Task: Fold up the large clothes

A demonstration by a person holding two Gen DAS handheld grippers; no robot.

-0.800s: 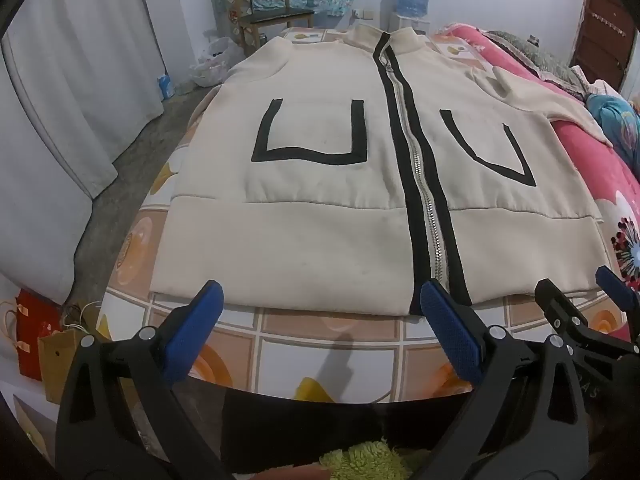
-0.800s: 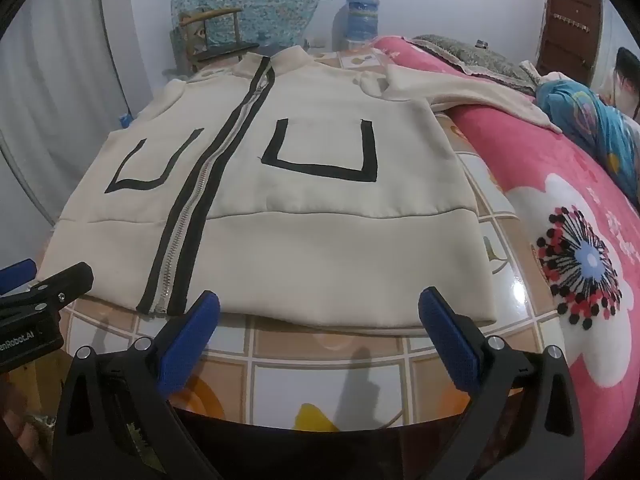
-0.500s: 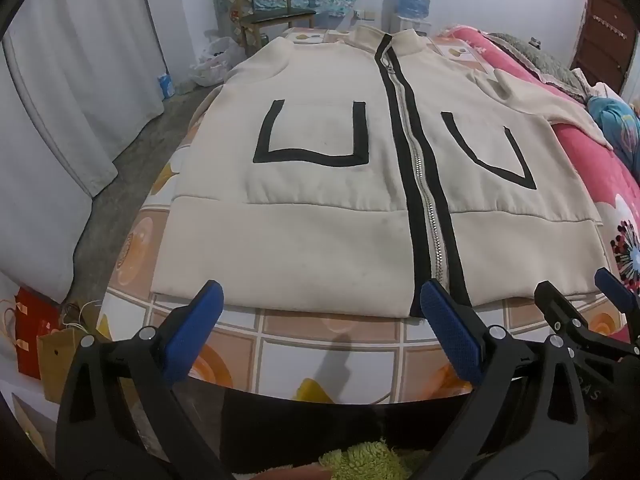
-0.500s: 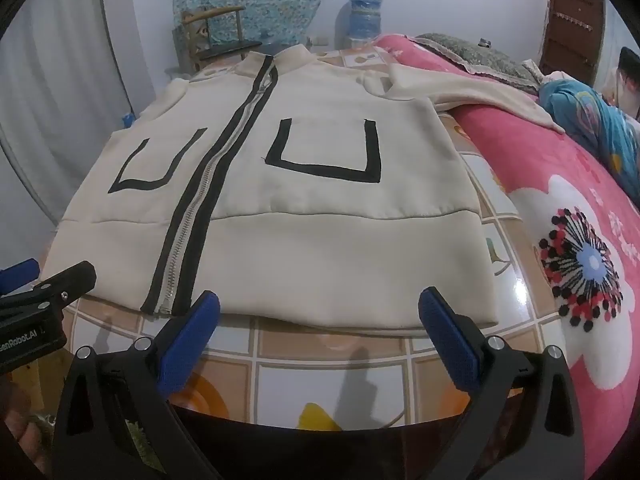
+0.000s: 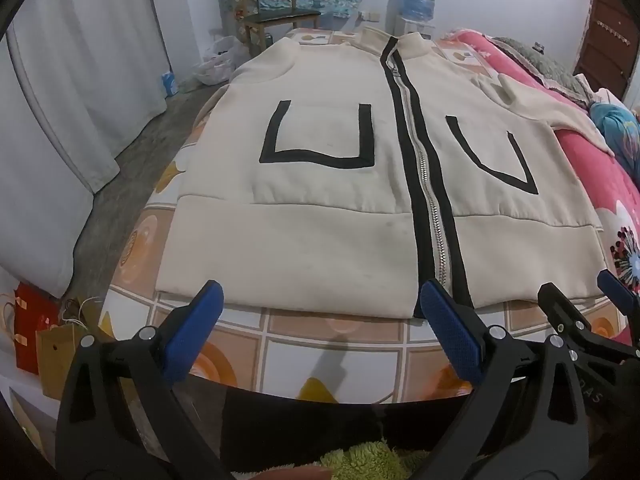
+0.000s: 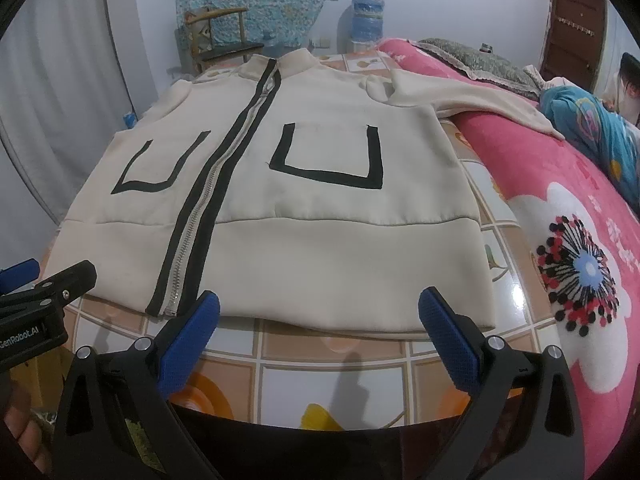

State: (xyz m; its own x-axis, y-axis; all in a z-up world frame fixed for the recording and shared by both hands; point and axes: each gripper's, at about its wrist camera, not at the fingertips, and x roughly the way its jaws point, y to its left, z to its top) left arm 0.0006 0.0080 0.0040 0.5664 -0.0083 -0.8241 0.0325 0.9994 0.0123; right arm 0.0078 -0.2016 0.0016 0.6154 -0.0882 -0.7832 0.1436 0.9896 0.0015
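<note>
Left gripper (image 5: 320, 312), right gripper (image 6: 320, 312) spread wide; jacket (image 5: 360, 200) flat, collar far, hem near.

The jacket (image 5: 320, 208) lies flat on the desk (image 5: 332, 344), its hem toward the cameras and its collar at the far end. Behind the desk stands a chair (image 5: 276, 12). To the right, a bed (image 6: 568, 208) touches the desk, and one sleeve (image 6: 480, 100) lies on it.

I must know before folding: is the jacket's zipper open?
No, the zipper runs closed from hem to collar, and the jacket lies flat.
</note>
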